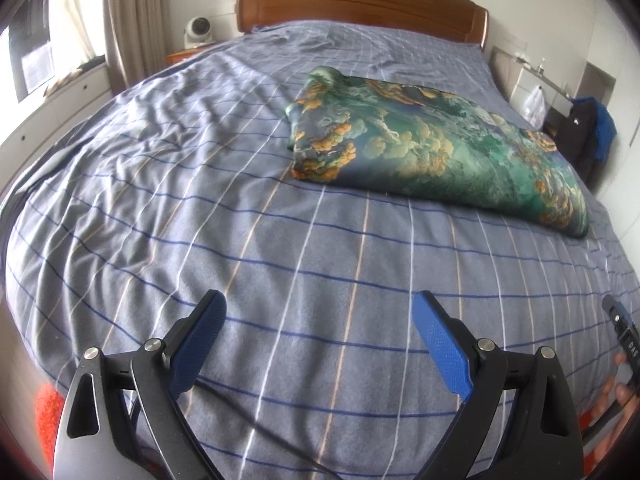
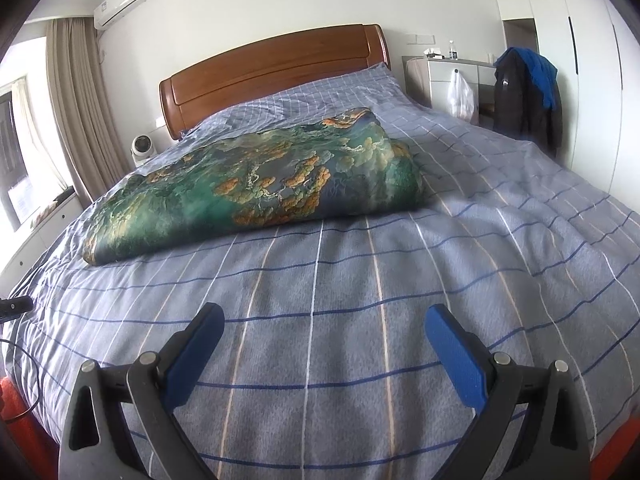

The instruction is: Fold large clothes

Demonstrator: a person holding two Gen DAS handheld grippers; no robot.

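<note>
Bedroom: bed (image 1: 248,240) with grey-blue checked cover, wooden headboard (image 2: 276,76). Folded green-and-orange printed cloth (image 1: 432,148) lies mid-bed, long axis crosswise to the bed. Left tool (image 1: 320,340) and right tool (image 2: 325,354) both spread, holding nothing, near the foot.

The left gripper (image 1: 318,310) has two black arms with triangular cut-outs, round silver screws at the pivots and blue textured pads (image 1: 438,344). The right gripper (image 2: 324,322) is built alike, its blue pads (image 2: 456,356) on black fingers with silver screws.
</note>
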